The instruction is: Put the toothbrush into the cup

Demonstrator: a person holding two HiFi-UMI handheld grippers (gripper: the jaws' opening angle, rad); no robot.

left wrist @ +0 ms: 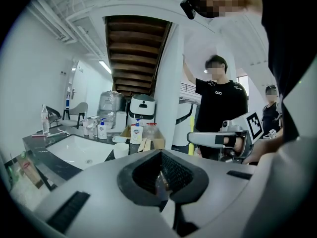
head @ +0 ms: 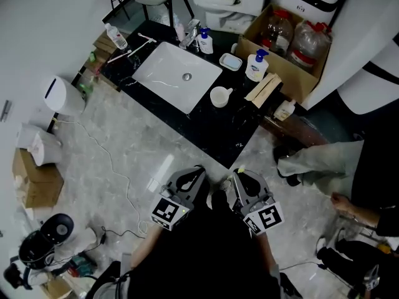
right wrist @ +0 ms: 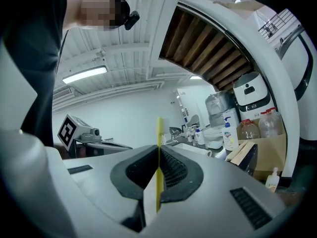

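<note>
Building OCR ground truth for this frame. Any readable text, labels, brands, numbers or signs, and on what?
No text reads clearly in any view.
Marker cubes: black-and-white square codes only, no letters.
Pump bottle label: too small to read.
White appliance front print: blurred.
Black T-shirt chest print: too small to read.
Yellow strip in the right gripper: no print visible.

Grey left claw (head: 197, 170), right claw (head: 240, 175), black-white marker cubes (head: 167, 212)
</note>
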